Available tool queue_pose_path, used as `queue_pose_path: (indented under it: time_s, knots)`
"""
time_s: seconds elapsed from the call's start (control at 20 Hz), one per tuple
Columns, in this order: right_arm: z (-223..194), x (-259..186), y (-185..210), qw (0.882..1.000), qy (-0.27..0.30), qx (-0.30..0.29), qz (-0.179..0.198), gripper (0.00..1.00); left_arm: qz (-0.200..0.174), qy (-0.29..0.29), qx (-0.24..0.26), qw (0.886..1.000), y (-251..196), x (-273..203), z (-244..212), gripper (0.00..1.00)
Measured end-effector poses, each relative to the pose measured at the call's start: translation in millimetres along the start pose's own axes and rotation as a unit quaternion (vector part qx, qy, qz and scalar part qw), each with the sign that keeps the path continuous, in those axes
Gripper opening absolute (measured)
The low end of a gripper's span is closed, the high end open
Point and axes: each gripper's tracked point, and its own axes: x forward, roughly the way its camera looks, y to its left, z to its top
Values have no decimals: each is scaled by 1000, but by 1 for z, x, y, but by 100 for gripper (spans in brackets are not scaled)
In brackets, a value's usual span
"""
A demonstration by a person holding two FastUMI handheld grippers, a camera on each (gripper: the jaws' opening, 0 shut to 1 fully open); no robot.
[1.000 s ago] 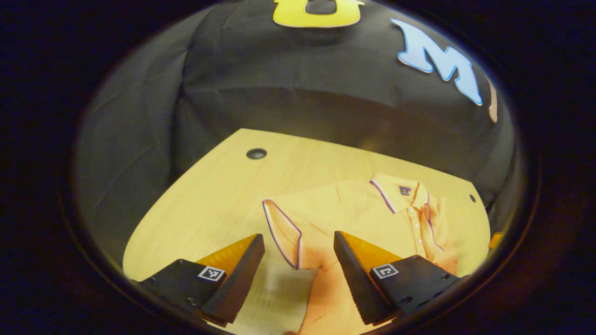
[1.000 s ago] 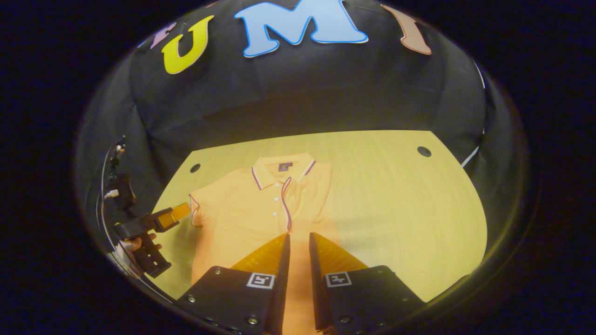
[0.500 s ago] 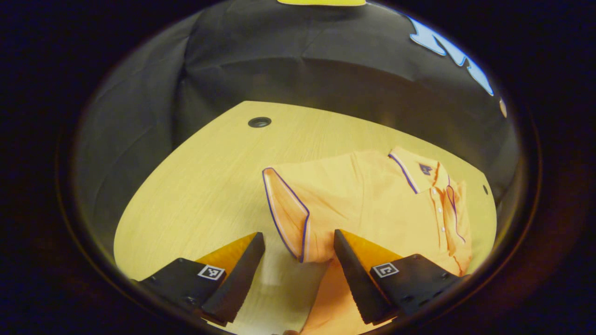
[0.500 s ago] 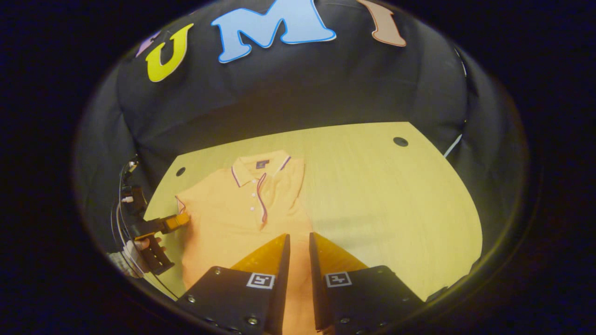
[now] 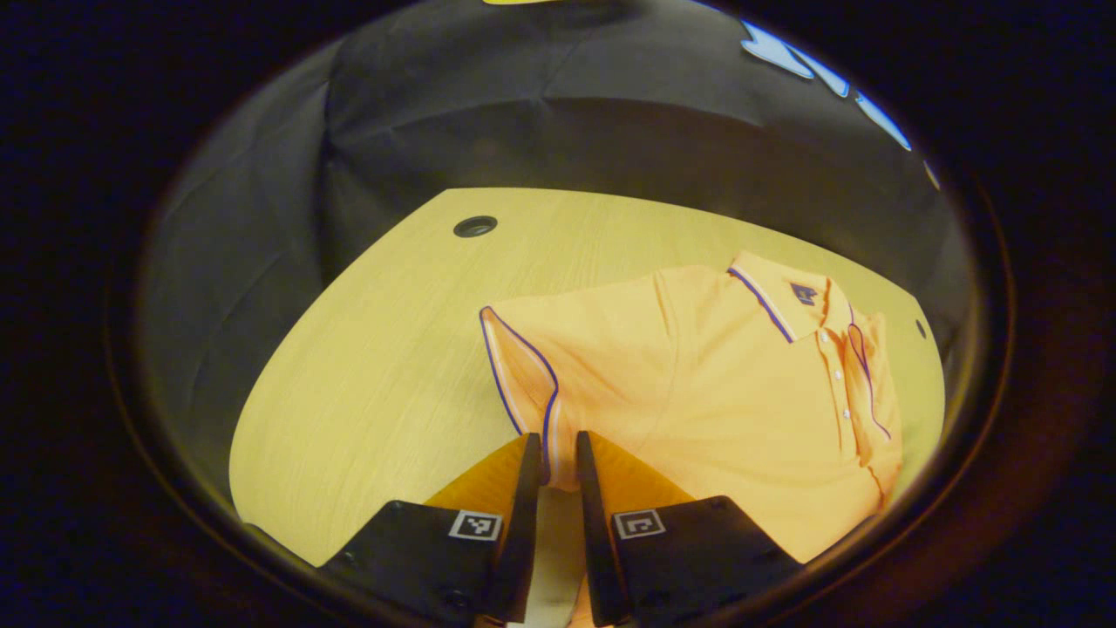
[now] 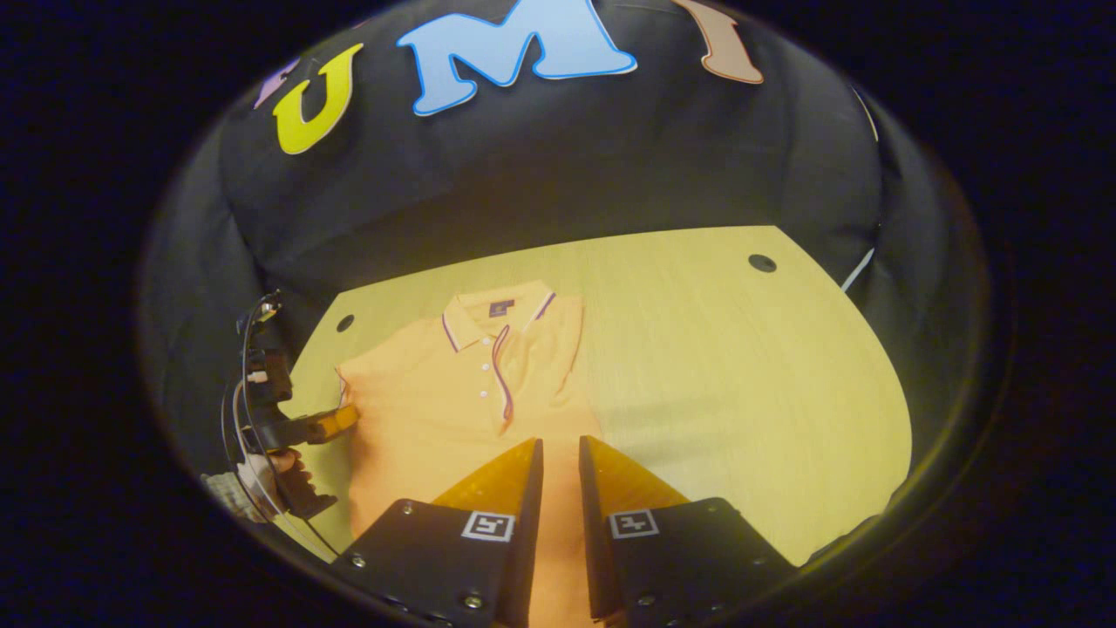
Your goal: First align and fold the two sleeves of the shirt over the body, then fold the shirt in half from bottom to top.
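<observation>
Step in hand, by my reading: the sleeve fold, second sleeve. The shirt point(image 6: 453, 392) lies flat on the bench point(image 6: 741, 375), collar toward the top of the frame, left of centre in the right gripper view. In that view its right edge looks straight and narrow, so I judge that sleeve is already folded over the body.

In the left gripper view, my left gripper point(image 5: 551, 471) has its fingers drawn nearly together on the striped cuff of the sleeve point(image 5: 532, 392), lower centre of frame; I take it as gripping the cuff edge.

My right gripper point(image 6: 558, 462) sits low centre in its own view, fingers close together over the shirt's lower body. Whether cloth is pinched between them I cannot tell.

Next move, as I judge it: lift the cuff slightly, carry it toward the placket, lay it flat, keep the fold line parallel to the side seam. Risk: dragging the body with it.
</observation>
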Motion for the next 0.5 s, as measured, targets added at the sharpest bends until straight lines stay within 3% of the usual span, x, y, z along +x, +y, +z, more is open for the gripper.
queue_pose_path:
  time_s: [0.05, 0.15, 0.35, 0.5]
  knots:
    - [0, -1, 0, 1000, 0, 0, 1, 25, 3, 2, 2, 1000, 0, 2, 0, 14]
    - [0, 0, -1, 1000, -1, 1, 0, 25, 13, 6, 23, 1000, -2, 3, 1, 8]
    - [1, -2, -7, 1000, -5, 4, -4, 25, 36, -5, 98, 995, -10, -3, 21, 8]
    - [2, -2, -10, 1000, -9, 14, -6, 25, 21, -41, 149, 988, -33, -10, 48, 8]
